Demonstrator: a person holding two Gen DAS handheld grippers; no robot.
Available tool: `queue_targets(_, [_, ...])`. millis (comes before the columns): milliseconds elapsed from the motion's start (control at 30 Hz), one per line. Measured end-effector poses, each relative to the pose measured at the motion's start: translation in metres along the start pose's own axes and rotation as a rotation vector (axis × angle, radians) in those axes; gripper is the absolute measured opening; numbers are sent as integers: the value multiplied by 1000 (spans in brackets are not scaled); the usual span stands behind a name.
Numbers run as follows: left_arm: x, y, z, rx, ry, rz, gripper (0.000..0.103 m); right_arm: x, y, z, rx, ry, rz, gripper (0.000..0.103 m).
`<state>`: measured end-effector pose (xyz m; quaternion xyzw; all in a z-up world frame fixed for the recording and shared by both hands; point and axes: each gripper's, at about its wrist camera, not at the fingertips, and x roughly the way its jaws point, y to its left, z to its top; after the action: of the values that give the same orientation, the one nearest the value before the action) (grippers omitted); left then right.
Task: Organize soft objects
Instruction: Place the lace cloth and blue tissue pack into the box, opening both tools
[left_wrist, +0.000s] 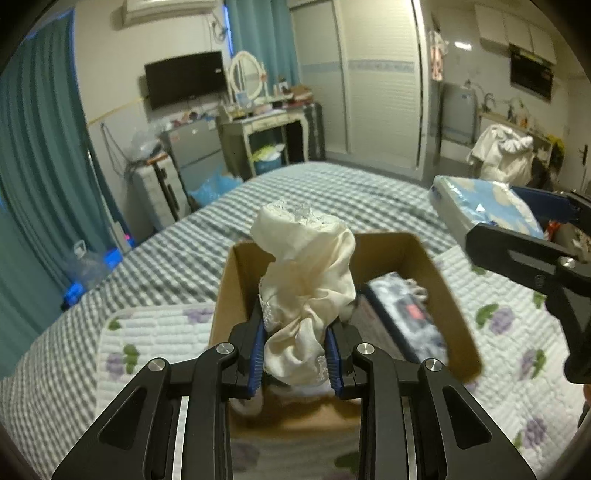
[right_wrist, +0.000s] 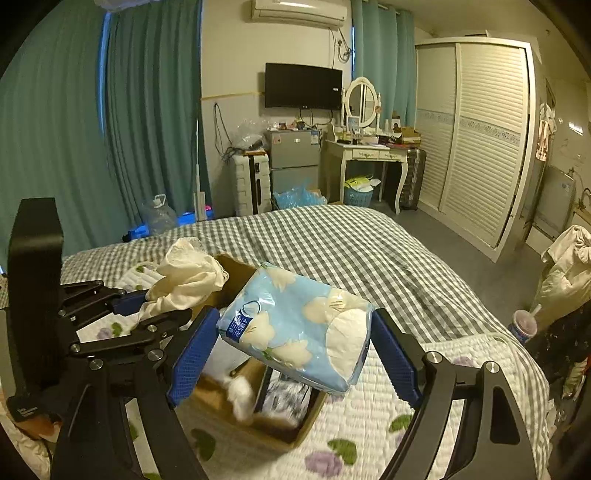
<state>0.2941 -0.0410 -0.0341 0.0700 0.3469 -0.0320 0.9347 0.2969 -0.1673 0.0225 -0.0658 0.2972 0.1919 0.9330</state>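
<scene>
A bed (right_wrist: 332, 236) with a grey-and-white checked cover fills most of both views, and a white quilted pad with purple flowers (left_wrist: 155, 332) lies across its near end. On that pad sits an open cardboard box (left_wrist: 439, 280); inside it lie a dark printed packet (left_wrist: 402, 314) against the right wall and something white and soft (right_wrist: 240, 395) on the floor of the box — too blurred to name.

Above the box's right side, the right gripper (right_wrist: 291, 343) holds a tissue pack (right_wrist: 295, 325) in light blue wrap with pale flowers. Its jaws are set wide and press on the pack's two ends, and the pack hangs tilted, clear of the box.

The left gripper (left_wrist: 295, 350) is over the box's near-left part, its jaws pinching a cream cloth with lace trim (left_wrist: 306, 280). The cloth bunches upward out of the jaws and stands above the box rim, not touching the cardboard as far as the views show.

The two grippers are near each other, the cloth just left of the tissue pack.
</scene>
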Motion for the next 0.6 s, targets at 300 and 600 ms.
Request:
queue_targets(300, [35, 11, 4, 16, 28, 13, 44, 67, -8, -1, -1, 55, 17, 83])
queue_targets(600, [29, 14, -2, 5, -18, 54, 88, 101, -10, 4, 39, 55, 34, 96])
